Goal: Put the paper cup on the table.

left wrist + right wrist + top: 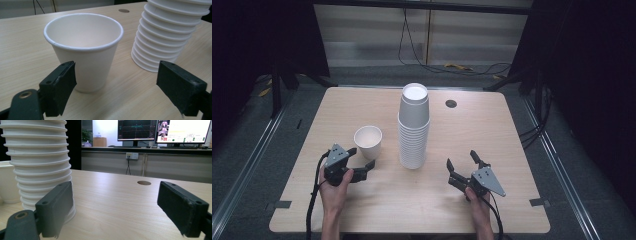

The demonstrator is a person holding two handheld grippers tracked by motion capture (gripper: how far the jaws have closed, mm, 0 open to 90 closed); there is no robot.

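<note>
A single white paper cup [368,140] stands upright and empty on the wooden table [482,135], left of a tall stack of white paper cups [414,130]. My left gripper [363,156] lies just in front of the single cup, jaws open and pointing toward it. In the left gripper view the cup [83,50] stands beyond the left jaw, apart from both pads, with the stack [167,32] at the right. My right gripper [460,157] rests open to the right of the stack, nothing between its jaws. In the right gripper view the stack [37,157] rises behind the left jaw.
A round cable hole [451,103] sits in the table near its far edge, right of the stack. Cables [412,55] lie on the floor beyond the table. Monitors [162,131] stand on a desk [150,150] in the background of the right gripper view.
</note>
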